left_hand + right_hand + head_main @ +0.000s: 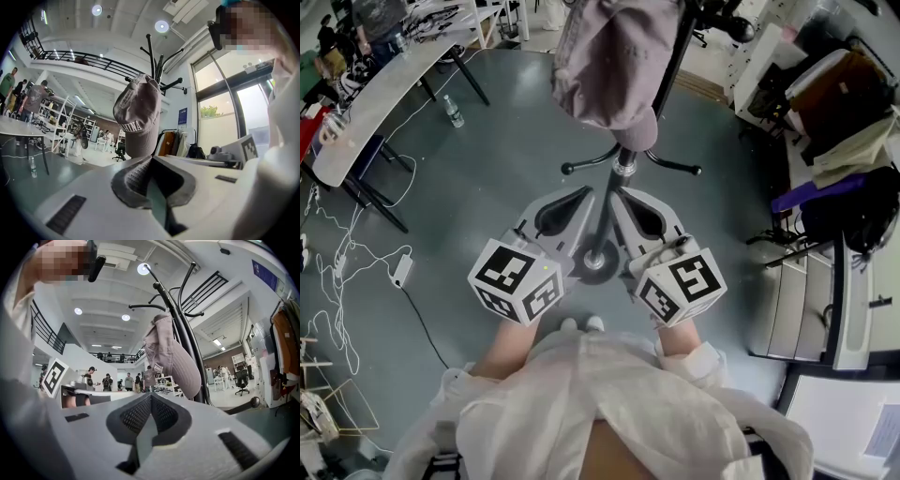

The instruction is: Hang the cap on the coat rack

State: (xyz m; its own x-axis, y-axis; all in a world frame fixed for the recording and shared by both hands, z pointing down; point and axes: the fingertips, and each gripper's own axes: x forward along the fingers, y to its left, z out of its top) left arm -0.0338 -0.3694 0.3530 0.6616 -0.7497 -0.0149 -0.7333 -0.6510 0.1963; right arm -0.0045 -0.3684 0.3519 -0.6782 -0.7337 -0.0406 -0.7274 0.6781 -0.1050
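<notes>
In the upper centre of the head view, the cap (605, 66) hangs on a prong of the coat rack (623, 169), its length running down beside the pole. The left gripper (572, 202) and the right gripper (637, 202) sit lower in the frame on either side of the pole. Both have their jaws pressed together on nothing. The cap lies above and ahead of both, about equally near.

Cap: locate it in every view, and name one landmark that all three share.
Head view: cap at top centre, hanging on the rack.
Left gripper view: at the centre, just above the jaws, below the rack's hooks.
Right gripper view: centre, slightly to the right, against the rack.
Shared landmark: the rack, which carries the cap in all three views.
</notes>
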